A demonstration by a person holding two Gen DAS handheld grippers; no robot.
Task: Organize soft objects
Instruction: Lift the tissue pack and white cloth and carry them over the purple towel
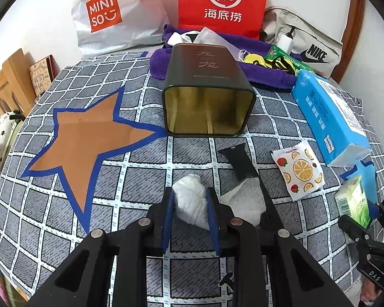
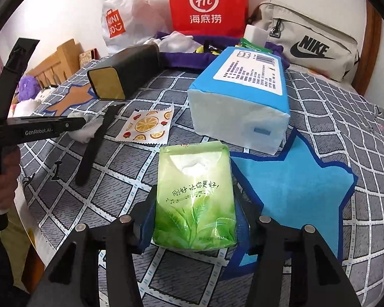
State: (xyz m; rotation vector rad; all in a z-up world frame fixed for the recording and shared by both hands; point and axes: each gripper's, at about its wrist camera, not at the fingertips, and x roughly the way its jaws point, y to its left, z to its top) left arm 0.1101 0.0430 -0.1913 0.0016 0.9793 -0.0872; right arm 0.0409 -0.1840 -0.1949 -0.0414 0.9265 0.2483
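A crumpled white tissue wad is being pinched in the narrowly closed left gripper just above the bed, before the tin's open mouth, while a green tissue pack is being bracketed lengthwise by the half-open right gripper, contact unclear.

Both views are bright and evenly lit, with soft, faint shadows; focus is sharp throughout. Fisheye bending curves the edges; corners fall black.
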